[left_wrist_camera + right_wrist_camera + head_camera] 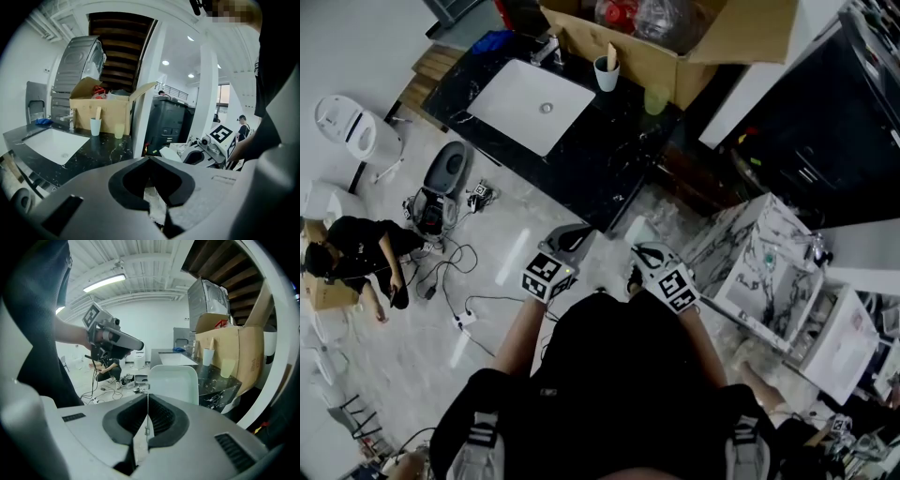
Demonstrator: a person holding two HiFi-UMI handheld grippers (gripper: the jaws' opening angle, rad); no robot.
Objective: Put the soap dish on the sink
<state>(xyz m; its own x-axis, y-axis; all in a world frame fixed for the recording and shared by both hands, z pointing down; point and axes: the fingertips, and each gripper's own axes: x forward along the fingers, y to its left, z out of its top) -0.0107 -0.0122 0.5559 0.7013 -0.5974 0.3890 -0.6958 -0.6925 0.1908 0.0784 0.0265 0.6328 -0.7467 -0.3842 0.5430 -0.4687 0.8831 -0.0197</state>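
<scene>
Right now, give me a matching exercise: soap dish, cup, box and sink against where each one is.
1 soap dish
2 cup
3 box
4 sink

A set into the black counter
B clamped in the right gripper
C on the counter, flaps open
D beside the box, a stick in it

Pairs: 1-B, 2-D, 3-C, 4-A

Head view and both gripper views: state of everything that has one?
soap dish: empty, held in the air by its rim
right gripper: jaws shut on soap dish
left gripper: jaws shut, nothing between them
sink: empty
cardboard box: flaps open, things inside
cup: upright, a stick standing in it
</scene>
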